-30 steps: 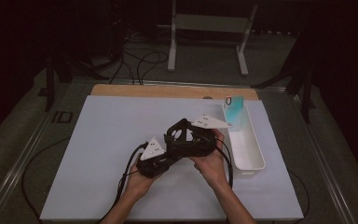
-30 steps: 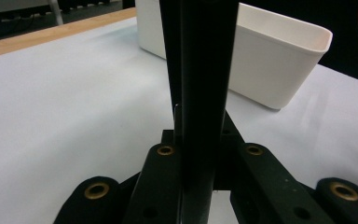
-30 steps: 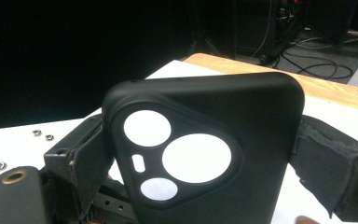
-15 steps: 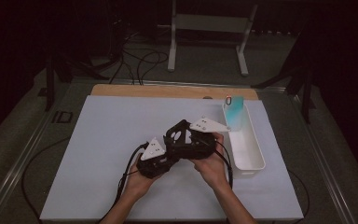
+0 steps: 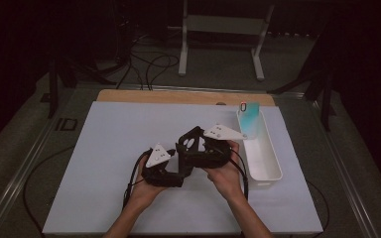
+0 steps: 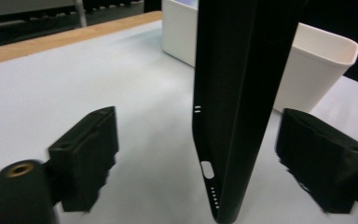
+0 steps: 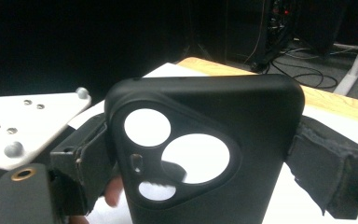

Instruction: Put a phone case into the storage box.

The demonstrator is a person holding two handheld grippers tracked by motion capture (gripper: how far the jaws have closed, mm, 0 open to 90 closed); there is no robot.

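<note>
A black phone case [image 7: 205, 154] with round camera cutouts stands upright between the pads of my right gripper [image 7: 203, 158], which is shut on its two long sides. In the high view that gripper [image 5: 191, 146] is held above the middle of the white mat. My left gripper [image 5: 178, 171] faces it from the left. In the left gripper view the case's edge [image 6: 233, 107] stands between the two black jaws of the left gripper [image 6: 205, 154], clear of both. These jaws have just been opening and now stand wide, touching nothing.
A long white bin [image 5: 270, 163] lies right of the hands on the white mat [image 5: 104, 148], with a teal phone [image 5: 248, 116] leaning at its far end. The bin [image 6: 317, 70] is close behind the case. A wooden strip [image 5: 178, 96] edges the mat's far side.
</note>
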